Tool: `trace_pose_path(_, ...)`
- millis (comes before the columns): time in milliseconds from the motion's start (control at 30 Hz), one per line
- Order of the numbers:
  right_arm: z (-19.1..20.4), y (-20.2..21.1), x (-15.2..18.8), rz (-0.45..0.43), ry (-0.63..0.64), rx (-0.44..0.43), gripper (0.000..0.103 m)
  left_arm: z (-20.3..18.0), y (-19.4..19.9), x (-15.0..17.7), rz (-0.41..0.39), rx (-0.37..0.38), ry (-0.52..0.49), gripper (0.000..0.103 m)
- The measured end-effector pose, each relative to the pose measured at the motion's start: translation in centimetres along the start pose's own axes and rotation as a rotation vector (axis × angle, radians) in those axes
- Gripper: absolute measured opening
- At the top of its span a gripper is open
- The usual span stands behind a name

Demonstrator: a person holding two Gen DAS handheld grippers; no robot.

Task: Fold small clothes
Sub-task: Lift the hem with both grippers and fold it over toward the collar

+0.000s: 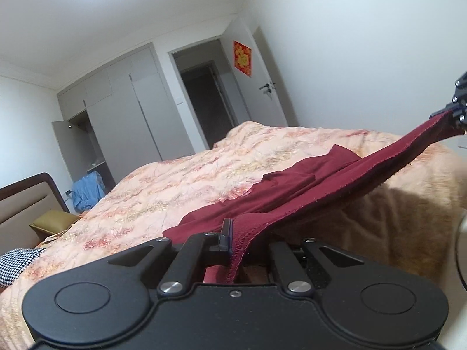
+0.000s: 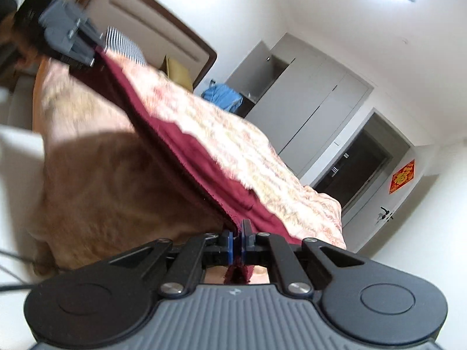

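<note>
A dark red garment (image 1: 292, 186) lies partly on the bed, with its near edge lifted and stretched taut between both grippers. At the bottom of the left wrist view my left gripper (image 1: 233, 240) is shut on one stitched corner; the cloth hides its right finger. My right gripper (image 1: 455, 116) pinches the other corner at the far right edge. In the right wrist view the right gripper (image 2: 240, 234) is shut on the red garment (image 2: 181, 145), a bit of cloth hanging below its blue pads. The left gripper (image 2: 92, 54) holds the far corner at the upper left.
The bed carries a peach floral quilt (image 1: 181, 180) that drapes over the near side. A brown headboard (image 1: 26, 198), a yellow pillow (image 1: 52, 221) and a checked pillow (image 1: 17, 265) are at the left. Blue clothing (image 1: 87, 189) hangs by the grey wardrobe (image 1: 125, 110). A doorway (image 1: 210, 102) stands open.
</note>
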State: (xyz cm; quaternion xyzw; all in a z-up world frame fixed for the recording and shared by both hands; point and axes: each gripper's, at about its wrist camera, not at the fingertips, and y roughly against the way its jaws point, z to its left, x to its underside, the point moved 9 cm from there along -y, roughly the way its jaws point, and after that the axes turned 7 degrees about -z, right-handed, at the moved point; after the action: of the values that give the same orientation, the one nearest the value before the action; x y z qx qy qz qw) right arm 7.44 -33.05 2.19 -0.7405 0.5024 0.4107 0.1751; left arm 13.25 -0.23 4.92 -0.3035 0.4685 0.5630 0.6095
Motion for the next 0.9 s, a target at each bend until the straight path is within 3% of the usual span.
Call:
trace_pose_path(200, -1.1, 6.3, -3.7, -0.041, -0.087, -0.135, 0.006, 0.0, 4.3, -2.5, 0.03, 0.094, -0.03, 0.004)
trace_pose_path(333, -2.8, 5.9, -4.4, -0.033, -0.132, -0.137, 0.006, 1.0, 2.7, -3.3, 0.051, 0.138, -0.005, 0.004)
trace_pose_path(433, -4.3, 3.9, -5.1, -0.036, -0.12, -0.112, 0.006, 2.1, 0.1, -4.9, 0.034, 0.117, -0.106, 0.005)
trace_pose_path(600, -8.5, -2.2, -6.9, -0.078, -0.068, -0.042, 0.006, 4.9, -7.2, -8.5, 0.014, 0.078, -0.188, 0.009)
trace_pose_path(700, -11.3, -7.4, -7.5, -0.076, -0.058, -0.008, 0.006, 6.4, -12.6, -9.5, 0.034, 0.095, -0.213, 0.011)
trace_pose_path(900, -15.1, -19.0, -6.1, -0.007, -0.066, -0.03, 0.007, 9.0, -24.1, -6.5, 0.159, 0.153, -0.2, 0.011)
